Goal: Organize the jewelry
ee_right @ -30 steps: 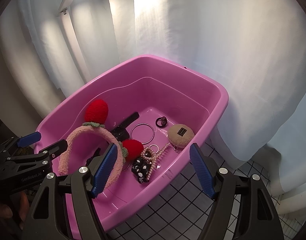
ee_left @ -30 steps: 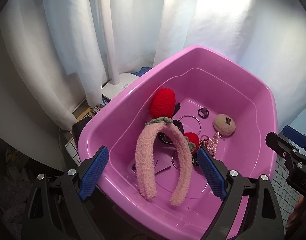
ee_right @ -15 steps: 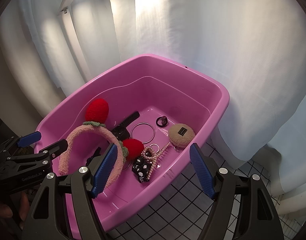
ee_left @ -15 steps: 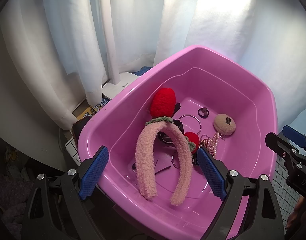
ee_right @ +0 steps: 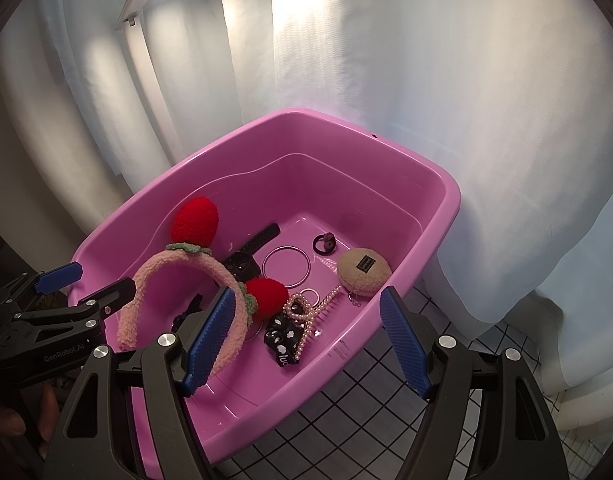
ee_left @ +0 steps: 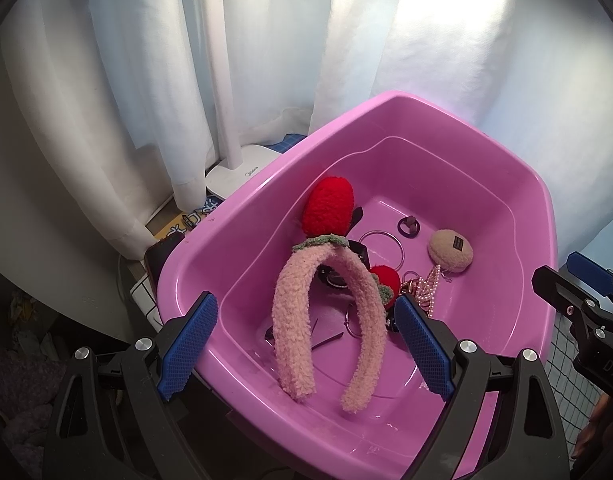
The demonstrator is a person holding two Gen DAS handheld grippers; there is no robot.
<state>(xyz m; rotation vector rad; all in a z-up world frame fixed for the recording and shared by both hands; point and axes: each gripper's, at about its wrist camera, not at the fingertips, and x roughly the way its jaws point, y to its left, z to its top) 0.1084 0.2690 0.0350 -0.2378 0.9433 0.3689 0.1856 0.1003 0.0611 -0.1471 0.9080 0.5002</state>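
From the left wrist view, the left gripper [ee_left: 306,344] hovers over the near rim of the pink tub [ee_left: 234,240], jaws wide apart and holding nothing. Inside the tub lies a fuzzy pink headband [ee_left: 326,312] with red strawberry puffs, beside a metal ring [ee_left: 382,246] and a beige puff clip [ee_left: 450,250].

From the right wrist view, the right gripper [ee_right: 306,340] also has its jaws apart, empty, above the tub's near edge. A pearl clip [ee_right: 306,312] and a black scrunchie [ee_right: 284,338] lie just beyond it, on the tub floor.
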